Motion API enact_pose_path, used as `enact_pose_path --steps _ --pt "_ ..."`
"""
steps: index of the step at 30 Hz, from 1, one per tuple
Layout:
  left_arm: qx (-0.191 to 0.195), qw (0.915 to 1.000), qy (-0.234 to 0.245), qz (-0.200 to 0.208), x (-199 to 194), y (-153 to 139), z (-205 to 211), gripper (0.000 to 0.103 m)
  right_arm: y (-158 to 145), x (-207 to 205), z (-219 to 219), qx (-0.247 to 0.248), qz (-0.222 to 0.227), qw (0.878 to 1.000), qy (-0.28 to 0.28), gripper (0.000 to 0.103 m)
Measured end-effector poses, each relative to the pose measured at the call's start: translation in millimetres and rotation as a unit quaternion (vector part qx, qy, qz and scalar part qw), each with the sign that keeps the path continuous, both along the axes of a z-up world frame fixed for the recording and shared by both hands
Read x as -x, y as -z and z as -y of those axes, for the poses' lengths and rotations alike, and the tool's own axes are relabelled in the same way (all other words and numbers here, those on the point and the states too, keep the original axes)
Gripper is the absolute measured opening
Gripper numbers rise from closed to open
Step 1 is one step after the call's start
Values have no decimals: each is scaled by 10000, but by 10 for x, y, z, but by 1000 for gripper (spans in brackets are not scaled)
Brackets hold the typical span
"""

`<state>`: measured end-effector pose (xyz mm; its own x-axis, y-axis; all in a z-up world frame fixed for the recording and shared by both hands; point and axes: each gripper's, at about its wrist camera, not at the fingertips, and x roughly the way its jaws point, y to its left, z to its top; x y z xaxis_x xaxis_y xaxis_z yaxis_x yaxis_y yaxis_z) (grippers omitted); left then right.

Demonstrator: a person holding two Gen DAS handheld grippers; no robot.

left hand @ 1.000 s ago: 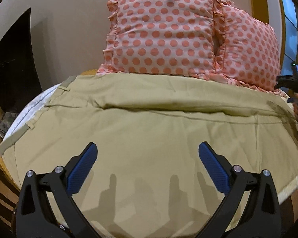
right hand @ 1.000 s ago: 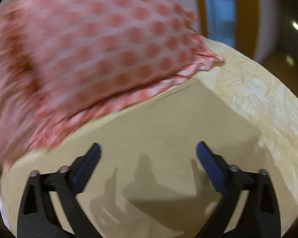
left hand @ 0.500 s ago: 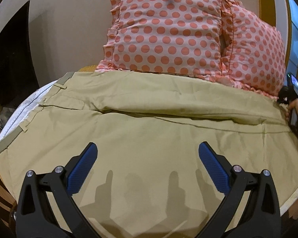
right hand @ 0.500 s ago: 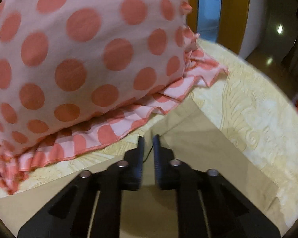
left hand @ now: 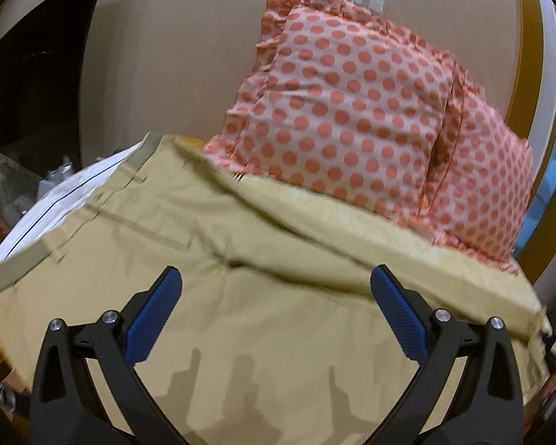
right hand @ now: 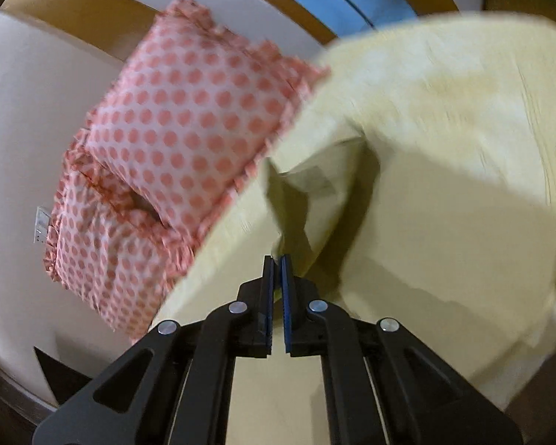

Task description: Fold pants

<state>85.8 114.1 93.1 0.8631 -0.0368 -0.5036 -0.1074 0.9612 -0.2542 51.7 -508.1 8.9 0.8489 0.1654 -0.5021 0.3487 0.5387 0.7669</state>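
Note:
Khaki pants (left hand: 189,259) lie spread across the bed, waistband with belt loops at the left. My left gripper (left hand: 276,289) is open and empty, hovering just above the middle of the pants. My right gripper (right hand: 277,259) is shut on the hem end of a pant leg (right hand: 315,193) and holds it lifted off the bed, the cloth hanging in a fold up from the pads. The rest of that leg is blurred.
Two pink polka-dot pillows (left hand: 352,111) lean against the wall at the head of the bed; they also show in the right wrist view (right hand: 181,118). A pale yellow bedspread (right hand: 444,85) covers the bed. White sheet edge (left hand: 55,200) at the left, dark doorway beyond.
My right gripper closed on the pant leg's end near the pillows and has lifted it, swinging away from the pillows. My left gripper shifted slightly left, still open.

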Motion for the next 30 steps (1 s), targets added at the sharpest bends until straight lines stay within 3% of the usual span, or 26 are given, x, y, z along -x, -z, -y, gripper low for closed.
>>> enact_pose_path --steps 1,4,6,7,9,10,12,15,18,21,22,23,24,26,30 --pt "42 10000 38 25 -70 -18 -16 101 46 -4 2 -100 -113 9999 -16 11" --pt "128 9997 116 -158 -313 -23 -65 101 69 16 -48 -292 -332 9990 43 47" --pt "311 9986 126 -415 -494 13 -132 101 50 27 -79 -133 -302 9994 53 52" --pt "447 9976 93 -514 -573 39 -179 101 44 -7 -95 -20 -333 9994 76 49" --pt "748 9953 26 -619 -747 79 -280 101 90 -78 -85 147 -337 9993 97 12" --pt "891 9940 -7 -638 -831 96 -335 101 144 -103 -44 84 -349 9993 40 1" --pt "1089 9910 -165 -759 -1016 123 -436 101 185 -42 52 -217 -46 9996 150 1" --pt "1393 9845 -426 -979 -1322 185 -575 101 87 15 62 5 213 9997 130 1" --pt "1278 9807 -703 -1301 -1710 240 -644 100 45 -7 62 34 266 9996 96 1" --pt "1231 9717 -902 -1805 -2082 404 -712 87 54 -29 84 -59 318 9994 99 1" --pt "1314 9670 -875 -1998 -2213 495 -738 64 59 -36 88 -54 319 9994 97 1" --pt "1371 9653 -818 -2067 -2267 538 -754 30 61 -44 98 -74 330 9994 92 1" --pt "1584 9603 -661 -2201 -2331 626 -791 12 57 -55 119 -123 368 9992 87 1" --pt "1854 9568 -666 -2137 -2255 639 -838 4 -9 -78 134 -110 488 9987 62 1" --pt "1699 9735 -411 -1472 -1558 253 -850 3 -257 -10 152 91 767 9970 52 1"
